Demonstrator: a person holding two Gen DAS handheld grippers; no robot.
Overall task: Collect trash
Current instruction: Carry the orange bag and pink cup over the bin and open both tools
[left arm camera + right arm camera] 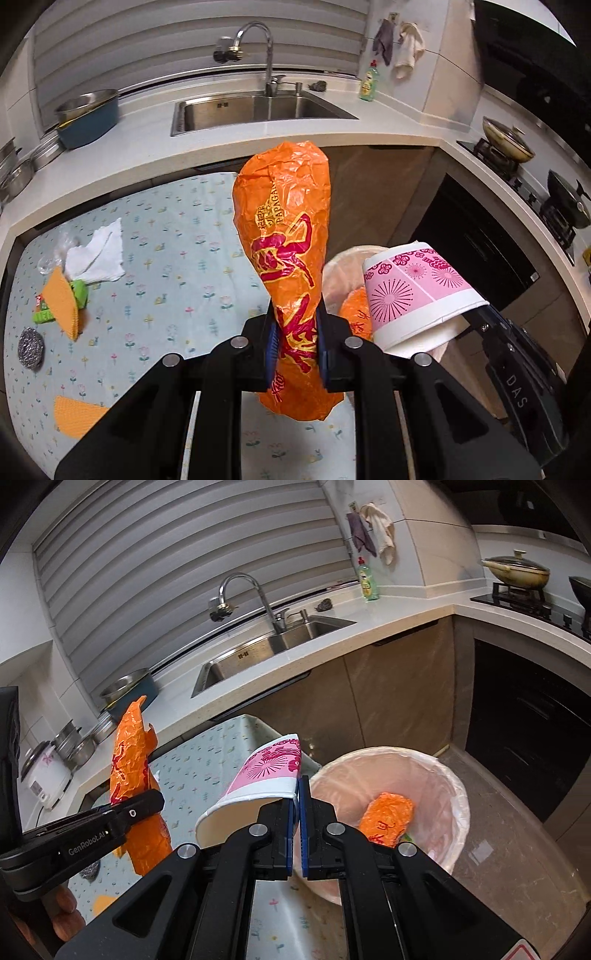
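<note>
My left gripper (295, 350) is shut on a crumpled orange snack bag (288, 251), held upright above the table's right edge; the bag also shows in the right wrist view (133, 775). My right gripper (296, 812) is shut on the rim of a pink and white paper cup (258, 779), tilted on its side just left of the bin; the cup also shows in the left wrist view (413, 295). A lined trash bin (454, 797) stands on the floor to the right and holds another orange bag (388, 816).
On the flowered tablecloth (166, 258) lie a white tissue (99, 254), a green wrapper (79, 295), orange waffle cloths (62, 299), and a steel scourer (30, 347). Behind are the sink (258, 110), pots (88, 114) and a stove (517, 162).
</note>
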